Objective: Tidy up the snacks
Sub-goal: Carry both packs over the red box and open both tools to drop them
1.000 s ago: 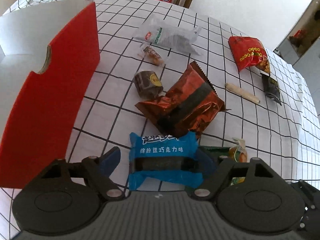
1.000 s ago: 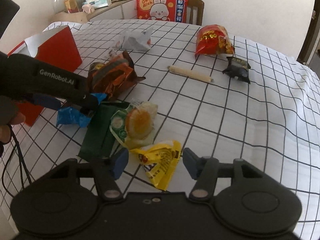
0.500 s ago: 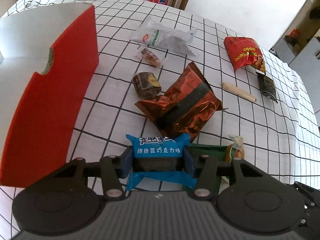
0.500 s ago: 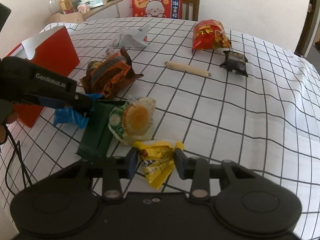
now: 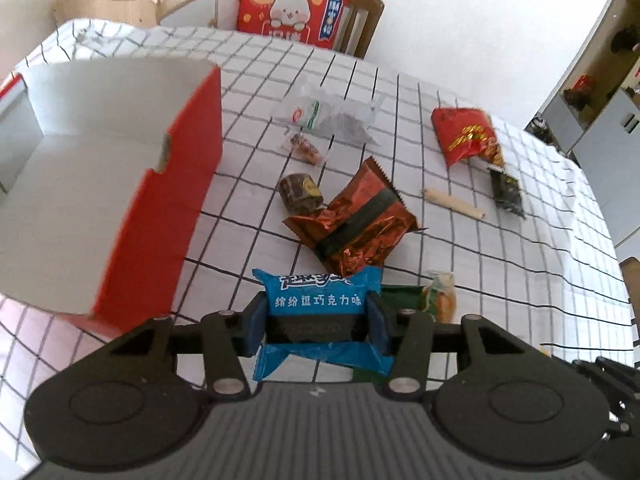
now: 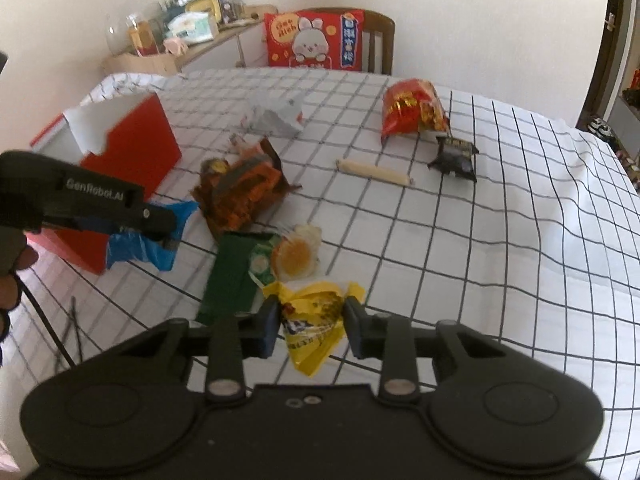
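Observation:
In the left wrist view my left gripper (image 5: 317,320) is shut on a blue snack packet (image 5: 316,300), held just above the checked tablecloth. The open red box (image 5: 168,208) with a white inside stands to its left. In the right wrist view my right gripper (image 6: 311,325) has its jaws closing, with both pads pressing on a crumpled yellow packet (image 6: 314,316) raised off the cloth. The left gripper's finger (image 6: 160,222) and the blue packet (image 6: 136,248) show at the left of that view, beside the red box (image 6: 140,148).
A copper foil bag (image 5: 356,224), a green packet (image 6: 236,276) and an orange-yolk snack (image 6: 296,254) lie close by. Farther off lie a red chip bag (image 5: 466,140), a sausage stick (image 5: 454,202), a dark packet (image 5: 508,192) and a clear bag (image 5: 332,116). A cushioned chair (image 5: 294,12) stands behind the table.
Both grippers went from open around their packets to shut on them. Both then rose, lifting the blue packet and the yellow packet off the cloth.

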{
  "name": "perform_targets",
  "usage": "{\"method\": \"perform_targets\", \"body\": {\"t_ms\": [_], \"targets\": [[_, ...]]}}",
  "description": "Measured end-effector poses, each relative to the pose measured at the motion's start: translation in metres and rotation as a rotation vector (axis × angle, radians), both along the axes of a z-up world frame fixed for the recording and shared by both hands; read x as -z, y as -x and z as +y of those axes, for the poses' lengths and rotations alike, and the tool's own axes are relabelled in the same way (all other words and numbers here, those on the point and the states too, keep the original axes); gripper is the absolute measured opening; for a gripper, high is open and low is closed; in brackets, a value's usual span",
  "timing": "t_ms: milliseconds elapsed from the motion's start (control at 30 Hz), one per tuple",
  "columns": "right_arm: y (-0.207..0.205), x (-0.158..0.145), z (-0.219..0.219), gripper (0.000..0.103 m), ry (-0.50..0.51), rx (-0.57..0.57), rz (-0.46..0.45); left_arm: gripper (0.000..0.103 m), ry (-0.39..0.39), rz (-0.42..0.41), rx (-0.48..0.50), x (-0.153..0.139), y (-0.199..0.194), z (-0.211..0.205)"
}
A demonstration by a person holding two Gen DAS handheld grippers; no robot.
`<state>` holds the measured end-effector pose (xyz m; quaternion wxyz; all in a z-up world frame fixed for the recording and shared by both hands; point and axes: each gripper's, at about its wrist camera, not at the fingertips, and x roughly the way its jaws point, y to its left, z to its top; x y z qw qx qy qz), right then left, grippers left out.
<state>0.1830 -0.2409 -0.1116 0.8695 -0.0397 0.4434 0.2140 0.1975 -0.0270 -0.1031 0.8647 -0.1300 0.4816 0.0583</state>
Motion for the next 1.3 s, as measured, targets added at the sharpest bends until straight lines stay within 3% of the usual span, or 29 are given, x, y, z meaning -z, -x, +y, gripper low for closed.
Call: {"method": "perform_targets", "body": {"t_ms": [567, 833, 1300], "targets": [[0.014, -0.070, 0.045, 0.032, -0.092, -0.079, -0.065, 0.050, -0.023, -0.077, -0.038, -0.069, 0.052, 0.041], [0.012, -0.091, 0.106, 0.032, -0.117, -0.143, -0.087, 0.050, -0.034, -0.120, -0.076, -0.091, 0.059, 0.090], [0.001, -0.096, 0.213, 0.032, -0.091, -0.286, -0.107, 0.050, -0.068, -0.114, -0.241, -0.095, 0.058, 0.188]]}}
